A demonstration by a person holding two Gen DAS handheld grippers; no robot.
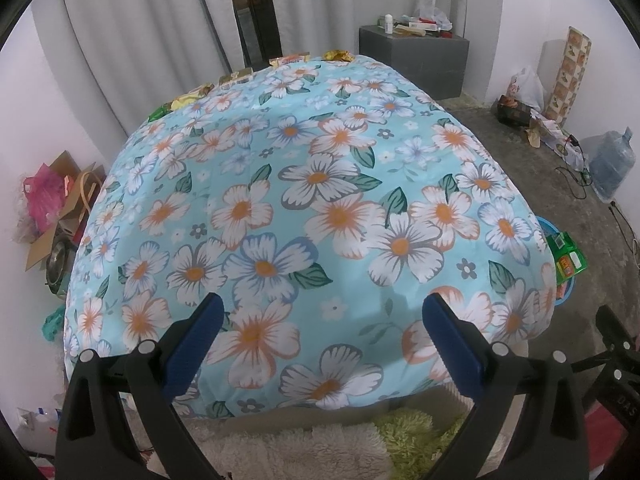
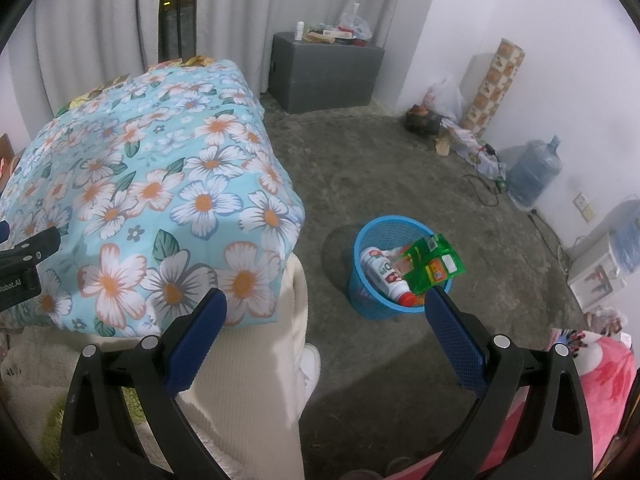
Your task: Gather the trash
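Observation:
A blue mesh trash bin (image 2: pixel 378 234) stands on the concrete floor right of the table. It holds a green wrapper (image 2: pixel 434 262) and a white bottle with a red cap (image 2: pixel 384 276). Its edge also shows in the left wrist view (image 1: pixel 568 292). Several wrappers (image 1: pixel 338 56) lie along the far edge of the floral-cloth table (image 1: pixel 320 184). My left gripper (image 1: pixel 323 306) is open and empty above the table's near part. My right gripper (image 2: pixel 326 306) is open and empty, above the floor near the bin.
A grey box (image 2: pixel 324 70) with clutter stands at the back wall. A water jug (image 2: pixel 534 174), bags and cables line the right wall. Cardboard and pink bags (image 1: pixel 52 204) lie left of the table. My trouser leg and shoe (image 2: pixel 310 360) are below.

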